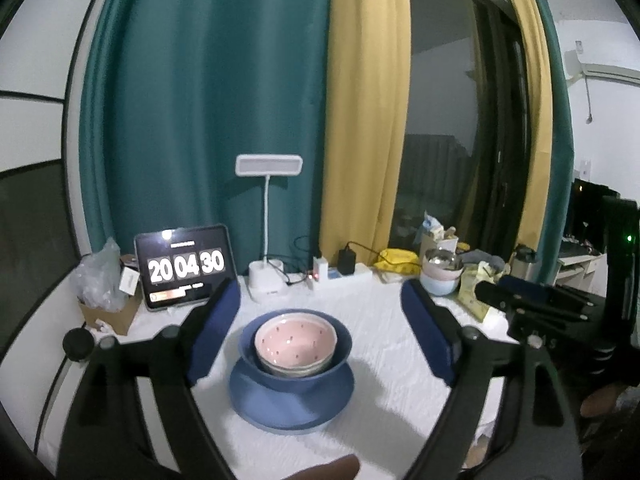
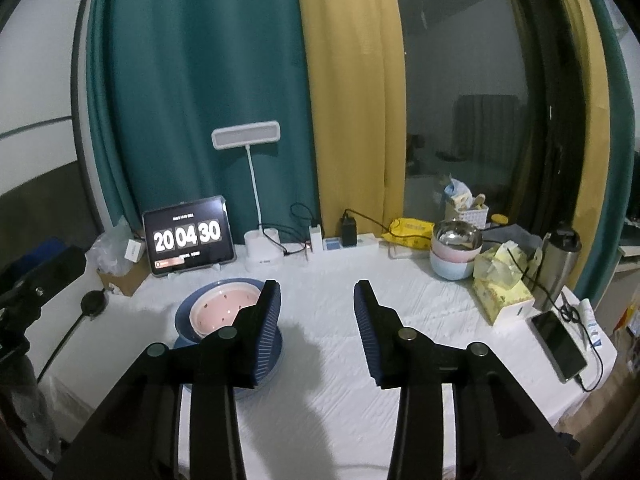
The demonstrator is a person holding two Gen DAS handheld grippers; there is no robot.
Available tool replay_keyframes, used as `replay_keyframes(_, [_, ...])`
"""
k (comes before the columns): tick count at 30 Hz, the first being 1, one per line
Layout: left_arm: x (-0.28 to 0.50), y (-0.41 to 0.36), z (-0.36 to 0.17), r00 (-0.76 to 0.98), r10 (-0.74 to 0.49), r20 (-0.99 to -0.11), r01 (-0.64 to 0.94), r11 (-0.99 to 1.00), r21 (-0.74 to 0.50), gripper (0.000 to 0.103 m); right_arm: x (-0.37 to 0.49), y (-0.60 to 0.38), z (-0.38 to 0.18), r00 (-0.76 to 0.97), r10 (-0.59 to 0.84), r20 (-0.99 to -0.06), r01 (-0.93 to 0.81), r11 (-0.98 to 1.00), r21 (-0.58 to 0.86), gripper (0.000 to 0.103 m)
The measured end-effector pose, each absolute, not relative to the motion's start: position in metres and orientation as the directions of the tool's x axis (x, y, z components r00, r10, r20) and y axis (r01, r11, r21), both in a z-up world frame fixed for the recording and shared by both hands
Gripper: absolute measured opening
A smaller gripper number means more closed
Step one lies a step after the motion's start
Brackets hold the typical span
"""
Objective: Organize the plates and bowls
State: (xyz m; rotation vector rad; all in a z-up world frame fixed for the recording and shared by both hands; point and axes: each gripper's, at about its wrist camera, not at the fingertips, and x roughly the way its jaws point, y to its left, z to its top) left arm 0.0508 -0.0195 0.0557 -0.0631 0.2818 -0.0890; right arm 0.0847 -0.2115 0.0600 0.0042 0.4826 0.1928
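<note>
Left wrist view
Left gripper [image 1: 320, 304]: jaws spread wide and holding nothing, one blue pad on either side of the stacked dishes.
Blue plate [image 1: 292, 404]: lies flat on the white table [image 1: 400, 384], near the middle, at the bottom of the stack.
Blue bowl [image 1: 296, 364]: sits upright on the blue plate.
Pink bowl [image 1: 295, 340]: nested inside the blue bowl (small dark specks dot its inside); a striped rim shows just beneath it, but whether that belongs to another bowl I cannot tell.
Pastel bowls [image 1: 440, 276]: a second stack at the far right of the table, a shiny metal bowl [image 1: 442, 258] on top.
Tablet [image 1: 185, 266]: propped at the far left, reading 20 04 30.
Desk lamp [image 1: 267, 216]: white, standing at the far edge just right of the tablet.
Right gripper [image 1: 532, 300]: seen from the side at the right edge; its jaws cannot be judged from here.

Right wrist view
Right gripper [image 2: 316, 304]: jaws spread apart, nothing between them, over bare cloth right of the dishes.
Dish stack: pink bowl [image 2: 224, 308] in the blue bowl [image 2: 188, 312] on the blue plate [image 2: 272, 356], left of centre, partly hidden behind the left finger.
Tissue box [image 2: 502, 292]: yellow, at the right, just beside the pastel bowls [image 2: 454, 260].
Phone [image 2: 558, 346]: lies flat near the right edge, cable attached.
Steel tumbler [image 2: 558, 260]: upright, right of the tissue box.
</note>
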Motion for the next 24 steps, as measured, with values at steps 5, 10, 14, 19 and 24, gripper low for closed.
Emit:
replay_keyframes(5, [0.042,-0.021,0.066,0.962,-0.08,-0.262,0.064,0.996,-0.068,0.089,0.073,-0.216,0.074,0.887,0.188,-0.422,-0.186,0.981,0.047,0.053])
replay_keyframes(10, [0.032,-0.023,0.075,0.969,-0.059,-0.239,0.045,0.997,-0.061,0.092,0.064,-0.221,0.086,0.902,0.184,-0.391,-0.18,0.983,0.048,0.055])
replay_keyframes(14, [0.03,-0.023,0.079,0.969,-0.048,-0.242,0.035,0.998,-0.057,0.092,0.058,-0.222,0.092,0.91,0.186,-0.372,-0.182,0.982,0.046,0.055])
replay_keyframes(19, [0.024,-0.021,0.086,0.975,-0.03,-0.22,0.02,0.999,-0.049,0.092,0.05,-0.22,0.099,0.916,0.192,-0.352,-0.19,0.981,0.041,0.055])
replay_keyframes(24, [0.02,-0.017,0.093,0.978,-0.021,-0.207,0.011,0.999,-0.05,0.092,0.045,-0.219,0.104,0.92,0.191,-0.341,-0.193,0.981,0.029,0.055])
